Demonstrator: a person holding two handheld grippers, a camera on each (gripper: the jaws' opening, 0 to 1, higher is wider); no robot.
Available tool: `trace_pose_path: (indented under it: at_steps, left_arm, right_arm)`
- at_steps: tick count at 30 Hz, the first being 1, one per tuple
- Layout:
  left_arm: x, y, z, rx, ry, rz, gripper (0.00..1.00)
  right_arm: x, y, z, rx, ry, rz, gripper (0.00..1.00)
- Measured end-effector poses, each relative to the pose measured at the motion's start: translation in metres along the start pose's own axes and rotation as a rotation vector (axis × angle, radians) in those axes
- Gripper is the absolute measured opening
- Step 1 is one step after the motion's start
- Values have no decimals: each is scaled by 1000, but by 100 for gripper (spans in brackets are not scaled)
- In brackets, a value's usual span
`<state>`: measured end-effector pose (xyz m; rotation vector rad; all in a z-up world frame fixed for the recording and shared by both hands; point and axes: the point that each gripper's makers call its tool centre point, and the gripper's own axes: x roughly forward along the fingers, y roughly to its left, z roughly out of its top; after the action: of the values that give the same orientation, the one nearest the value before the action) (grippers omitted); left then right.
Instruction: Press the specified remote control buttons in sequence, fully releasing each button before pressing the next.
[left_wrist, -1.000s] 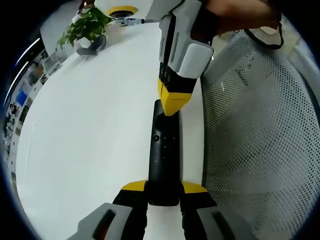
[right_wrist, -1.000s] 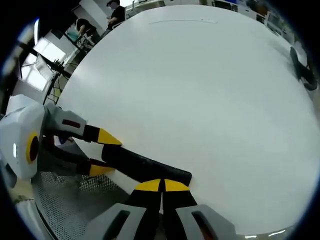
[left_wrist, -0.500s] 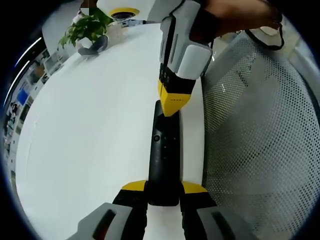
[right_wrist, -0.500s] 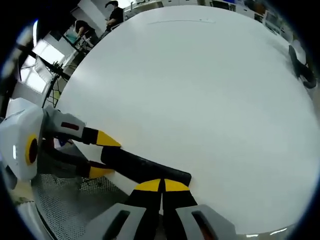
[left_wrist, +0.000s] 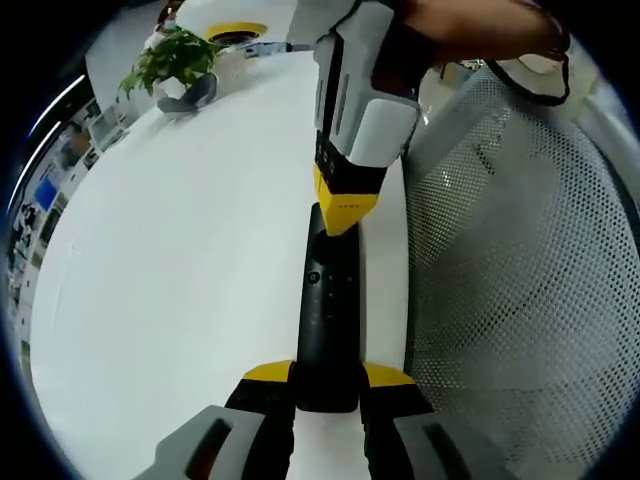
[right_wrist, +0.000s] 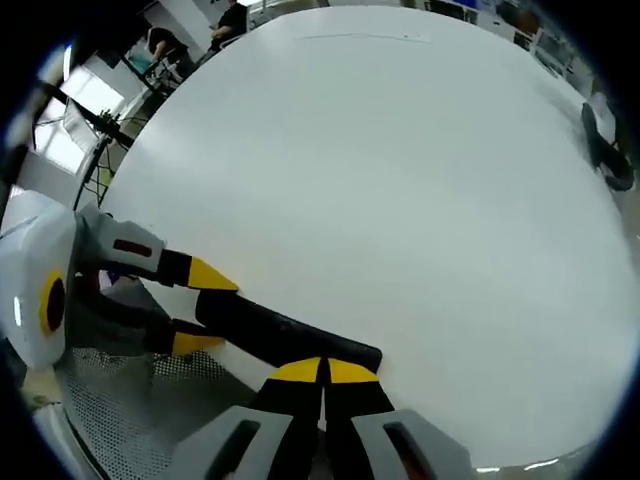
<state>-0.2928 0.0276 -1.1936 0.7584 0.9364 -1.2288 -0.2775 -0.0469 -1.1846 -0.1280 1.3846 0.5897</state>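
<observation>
We see the black remote control (left_wrist: 327, 320) lying at the edge of the white table (left_wrist: 180, 250), its near end clamped between our left gripper (left_wrist: 327, 378) jaws, while our right gripper (right_wrist: 325, 372), jaws pressed together, sets its yellow tips on its far end.

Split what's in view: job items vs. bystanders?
Job:
- remote, black, on the white table
- left tongs, clamped on its near end
- right tongs, shut, tips at its far end

Bystanders:
- potted plant
- mesh chair
</observation>
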Motion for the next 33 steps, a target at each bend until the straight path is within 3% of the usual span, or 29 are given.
trace_pose_path:
  at_steps: [3,6,12,14,18,33]
  left_arm:
    - [0,0,0,4,1,-3,24]
    - [0,0,0,3,1,-2,24]
    - [0,0,0,-4,-6,4,24]
    - [0,0,0,-7,-9,5,24]
    - [0,0,0,-9,-12,6,24]
    - [0,0,0,-13,-21,5,24]
  right_arm:
    - [0,-1,0,0,-9,3,0]
    - [0,0,0,-65,-32,-19,0]
    - [-1,-1,0,-23,-70,18,0]
    - [-1,0,0,49,-73,43,0]
    - [-2,0,1,102,-72,82,0]
    - [5,9,15,80,-63,97,0]
